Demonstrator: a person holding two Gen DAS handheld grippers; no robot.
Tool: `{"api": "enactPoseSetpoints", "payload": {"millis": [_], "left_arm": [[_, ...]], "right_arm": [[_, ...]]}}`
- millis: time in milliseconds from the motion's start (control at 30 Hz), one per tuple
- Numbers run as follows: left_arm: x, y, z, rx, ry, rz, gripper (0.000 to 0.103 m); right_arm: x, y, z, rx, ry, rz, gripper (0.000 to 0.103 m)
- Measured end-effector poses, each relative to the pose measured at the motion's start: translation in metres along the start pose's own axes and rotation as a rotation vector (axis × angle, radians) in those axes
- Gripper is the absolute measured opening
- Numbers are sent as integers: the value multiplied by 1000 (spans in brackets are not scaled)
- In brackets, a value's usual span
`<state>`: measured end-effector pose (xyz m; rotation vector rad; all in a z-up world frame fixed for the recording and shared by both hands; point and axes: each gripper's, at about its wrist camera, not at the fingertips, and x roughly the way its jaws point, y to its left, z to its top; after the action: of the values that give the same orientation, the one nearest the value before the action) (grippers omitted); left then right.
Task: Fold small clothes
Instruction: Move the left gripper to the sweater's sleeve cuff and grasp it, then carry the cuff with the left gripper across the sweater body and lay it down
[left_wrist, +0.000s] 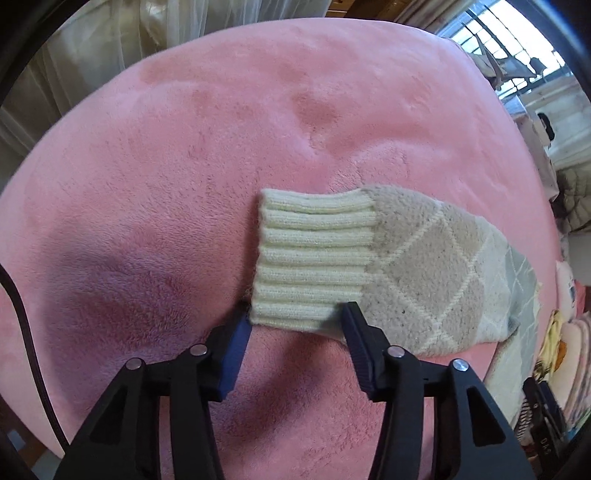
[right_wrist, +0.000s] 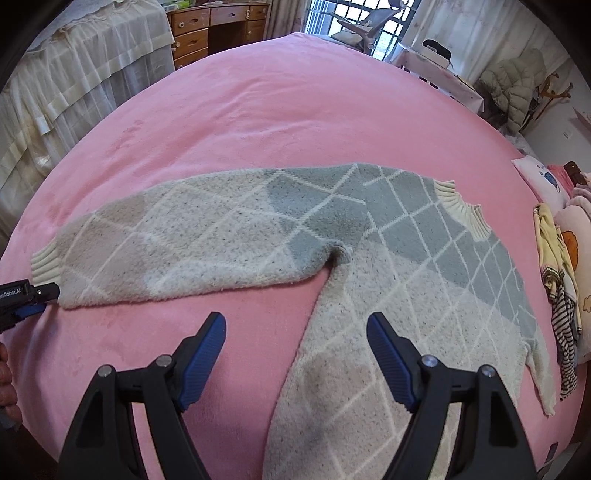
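Observation:
A small knit sweater with a grey, beige and cream diamond pattern lies flat on the pink blanket. Its left sleeve stretches out to the left and ends in a cream ribbed cuff. My left gripper is open, its fingertips at the near edge of the cuff, one on each side of the cuff's corner; it also shows at the left edge of the right wrist view. My right gripper is open and empty, above the sweater's lower body side edge.
A pile of other small clothes and pink pillows lie at the blanket's right edge. A wooden desk with drawers, white lace curtains and a barred window stand beyond the bed.

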<state>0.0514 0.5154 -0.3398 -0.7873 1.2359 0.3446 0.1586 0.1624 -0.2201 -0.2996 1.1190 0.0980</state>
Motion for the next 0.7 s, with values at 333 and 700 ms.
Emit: {"api": "enactPoseSetpoints", "payload": {"millis": [333,700], "left_arm": [[-18,-22,3,79,-111,37,9],[-67,-93,-20,352,-279,172,9]], "right_arm": [[12,20,0,-27,15,2,79],[14,12,5,-9,7,-26,79]]}}
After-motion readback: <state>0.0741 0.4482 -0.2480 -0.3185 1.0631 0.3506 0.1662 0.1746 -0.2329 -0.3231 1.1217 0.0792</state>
